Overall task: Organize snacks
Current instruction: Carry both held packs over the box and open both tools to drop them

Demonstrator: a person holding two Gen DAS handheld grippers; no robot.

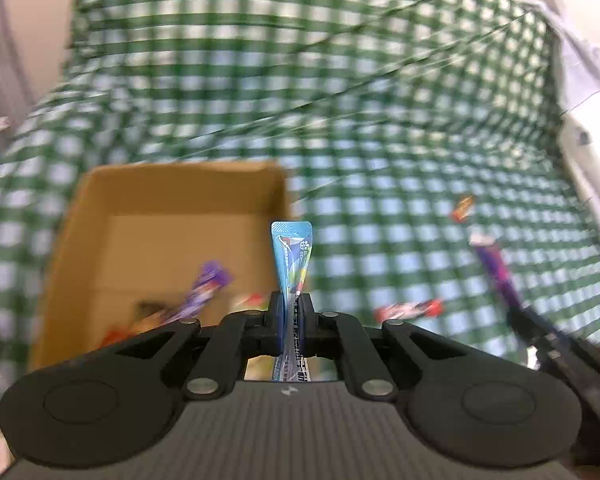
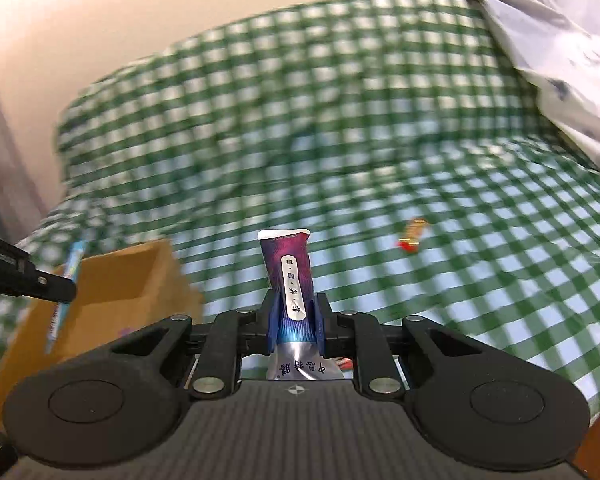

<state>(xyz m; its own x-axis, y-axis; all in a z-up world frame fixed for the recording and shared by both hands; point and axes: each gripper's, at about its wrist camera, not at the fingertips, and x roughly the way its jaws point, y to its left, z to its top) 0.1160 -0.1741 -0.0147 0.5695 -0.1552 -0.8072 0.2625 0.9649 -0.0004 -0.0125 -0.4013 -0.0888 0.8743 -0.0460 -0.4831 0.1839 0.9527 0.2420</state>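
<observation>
My left gripper (image 1: 292, 304) is shut on a light blue snack packet (image 1: 292, 252) that sticks up between its fingers, above the right side of an open cardboard box (image 1: 172, 188). Inside the box lie a purple packet (image 1: 206, 288) and some red ones, all blurred. My right gripper (image 2: 296, 312) is shut on a purple snack packet (image 2: 290, 268) with a white label. In the left wrist view that purple packet (image 1: 496, 268) shows at the right. In the right wrist view the box (image 2: 128, 276) and the blue packet (image 2: 70, 272) show at the left.
A green-and-white checked cloth (image 1: 340, 120) covers the surface. A red-and-yellow snack (image 2: 412, 236) lies loose on it to the right, and a red packet (image 1: 408, 308) lies near the box. A crumpled white bag (image 2: 560, 52) sits at the far right.
</observation>
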